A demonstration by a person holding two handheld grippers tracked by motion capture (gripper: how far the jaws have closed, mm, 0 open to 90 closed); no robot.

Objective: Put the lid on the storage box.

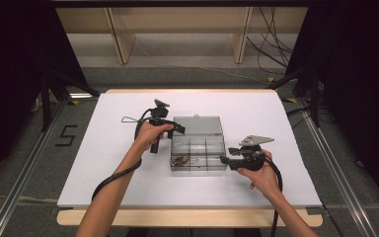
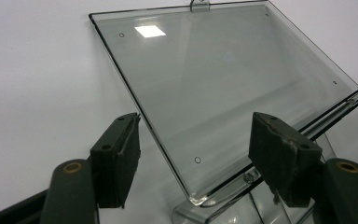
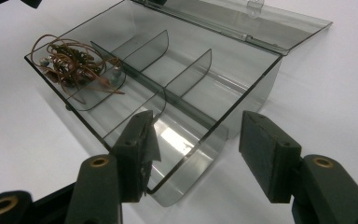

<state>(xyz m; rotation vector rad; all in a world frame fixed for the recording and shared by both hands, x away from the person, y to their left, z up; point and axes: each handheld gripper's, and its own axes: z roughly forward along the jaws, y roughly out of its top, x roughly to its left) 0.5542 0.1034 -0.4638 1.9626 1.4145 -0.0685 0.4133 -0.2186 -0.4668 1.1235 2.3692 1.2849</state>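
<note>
At the centre of the white table (image 1: 103,148), one clear plastic compartment box (image 1: 198,153) lies open, its long axis running left to right, its lid (image 1: 198,125) folded flat away from the person. The left gripper (image 1: 177,127), nearer the lid, has released jaws straddling the lid's left rear corner (image 2: 193,198) without pressing it. The right gripper (image 1: 224,159) sits just beside the box's right end, its jaws open about the near right corner (image 3: 182,182). Count: one box, one lid, six compartments, one tangle of brown wire (image 3: 72,63) in the near left compartment, two grippers.
</note>
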